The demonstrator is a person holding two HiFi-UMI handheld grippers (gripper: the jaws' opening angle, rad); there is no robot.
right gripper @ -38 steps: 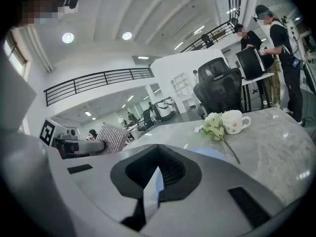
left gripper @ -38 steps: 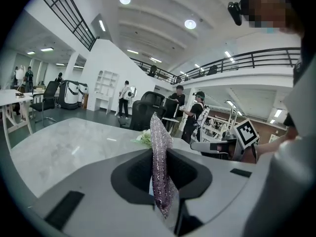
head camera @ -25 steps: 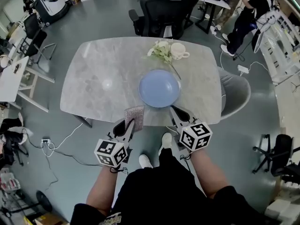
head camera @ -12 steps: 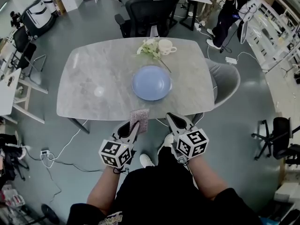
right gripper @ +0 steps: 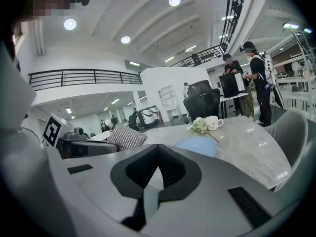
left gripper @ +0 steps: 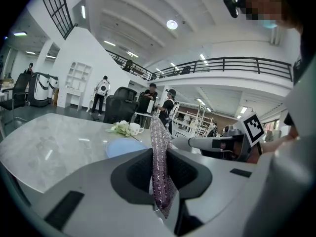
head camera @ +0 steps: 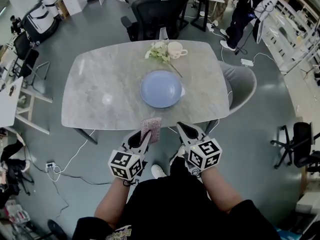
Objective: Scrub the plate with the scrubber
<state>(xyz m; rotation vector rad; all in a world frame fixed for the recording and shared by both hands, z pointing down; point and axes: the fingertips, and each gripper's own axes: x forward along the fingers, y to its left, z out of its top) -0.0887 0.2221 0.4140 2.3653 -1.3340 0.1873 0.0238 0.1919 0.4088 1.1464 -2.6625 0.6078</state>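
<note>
Head view looks steeply down on a grey marble-patterned oval table (head camera: 100,86) with a round pale-blue plate (head camera: 161,88) lying flat near its middle, a little toward the person. Beyond the plate, at the far edge, a white cup (head camera: 176,49) stands just beside a small bunch of white flowers (head camera: 157,52).

Both grippers hang off the table's near edge, above the floor. The left gripper (head camera: 145,135) is clenched on a flat purplish woven scrubber (head camera: 151,128). In the left gripper view the scrubber stands upright and edge-on between the jaws, its top sticking out past them. It is well apart from the plate, not touching it.

The right gripper (head camera: 182,129) is beside the left one. Its jaws seem pressed together with nothing between them, though the wide-angle right gripper view makes the very tips hard to read.
</note>
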